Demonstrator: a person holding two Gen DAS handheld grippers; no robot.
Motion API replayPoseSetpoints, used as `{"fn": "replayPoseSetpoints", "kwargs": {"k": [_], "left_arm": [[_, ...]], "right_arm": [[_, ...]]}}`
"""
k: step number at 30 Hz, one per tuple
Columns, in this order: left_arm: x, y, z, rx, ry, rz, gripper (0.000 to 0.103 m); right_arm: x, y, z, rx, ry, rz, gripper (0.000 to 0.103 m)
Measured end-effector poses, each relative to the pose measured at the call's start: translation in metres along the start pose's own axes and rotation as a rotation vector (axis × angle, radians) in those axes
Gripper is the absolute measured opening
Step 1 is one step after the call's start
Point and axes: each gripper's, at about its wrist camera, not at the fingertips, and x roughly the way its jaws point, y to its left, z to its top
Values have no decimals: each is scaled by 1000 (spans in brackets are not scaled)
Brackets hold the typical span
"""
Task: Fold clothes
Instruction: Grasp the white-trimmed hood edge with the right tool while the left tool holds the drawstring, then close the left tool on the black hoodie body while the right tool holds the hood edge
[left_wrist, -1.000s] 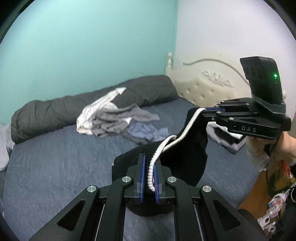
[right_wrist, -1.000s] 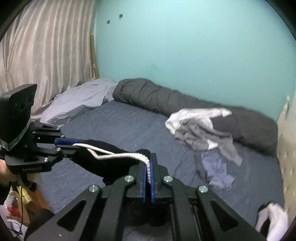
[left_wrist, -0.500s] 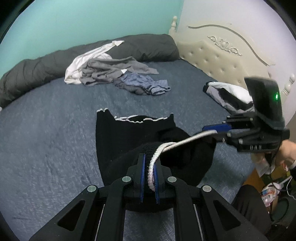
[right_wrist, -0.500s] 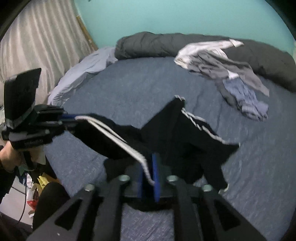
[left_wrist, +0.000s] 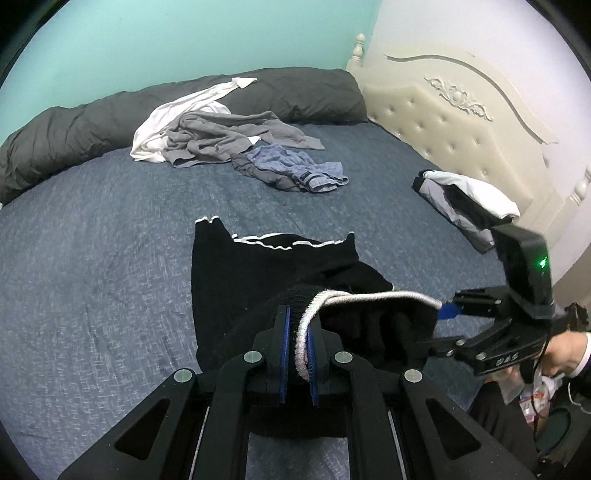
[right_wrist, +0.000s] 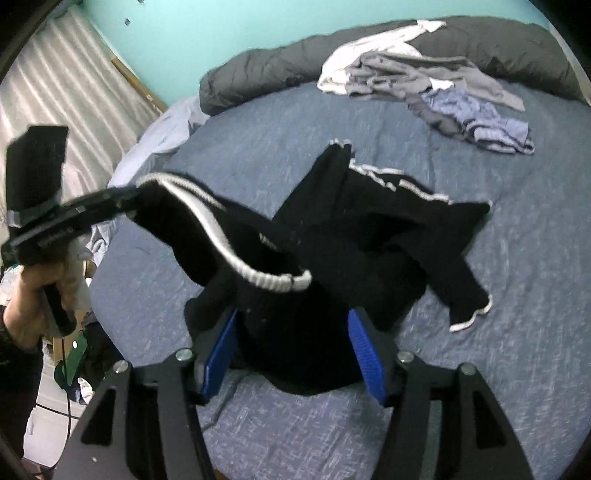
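Observation:
A black garment with white trim (left_wrist: 255, 280) lies spread on the blue bed (left_wrist: 92, 258), its far hem flat and its near part bunched. My left gripper (left_wrist: 298, 343) is shut on the white ribbed trim (left_wrist: 369, 297), which runs right toward my right gripper (left_wrist: 437, 328). In the right wrist view, my right gripper (right_wrist: 293, 350) has its jaws opening. The black garment (right_wrist: 369, 229) sits loose between the blue pads (right_wrist: 218, 350), which do not press on it. At left there, the left gripper (right_wrist: 129, 194) holds the trim up in a person's hand (right_wrist: 33, 295).
A heap of white, grey and blue clothes (left_wrist: 221, 136) lies at the far side, in front of a rolled dark duvet (left_wrist: 74, 133). A folded stack (left_wrist: 465, 199) sits by the cream headboard (left_wrist: 461, 122). A curtain (right_wrist: 74, 92) hangs past the bed's left edge.
Both grippers came down and the black garment went from hanging between them to lying on the bed. The right jaws opened and let go of the trim; the left stays shut on it.

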Motion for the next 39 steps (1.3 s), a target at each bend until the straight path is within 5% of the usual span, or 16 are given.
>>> {"fn": "replayPoseSetpoints", "kwargs": {"k": [2, 4, 7, 11, 15, 23, 39], "left_arm": [[1, 0, 1, -1, 2, 1, 9], [2, 2, 2, -2, 3, 1, 9], [6, 4, -1, 1, 11, -3, 11], [13, 12, -12, 0, 29, -34, 14], [22, 15, -28, 21, 65, -51, 41], [49, 22, -45, 76, 127, 7, 42], [79, 22, -22, 222, 95, -4, 69]], "right_arm": [[2, -2, 0, 17, -10, 17, 58], [3, -4, 3, 29, -21, 12, 31], [1, -7, 7, 33, -40, -16, 14], [-13, -10, 16, 20, -91, -47, 11], [-22, -15, 22, -11, -103, -77, 11], [-29, -28, 7, -51, -99, -96, 11], [-30, -32, -10, -136, -73, -69, 11]]}}
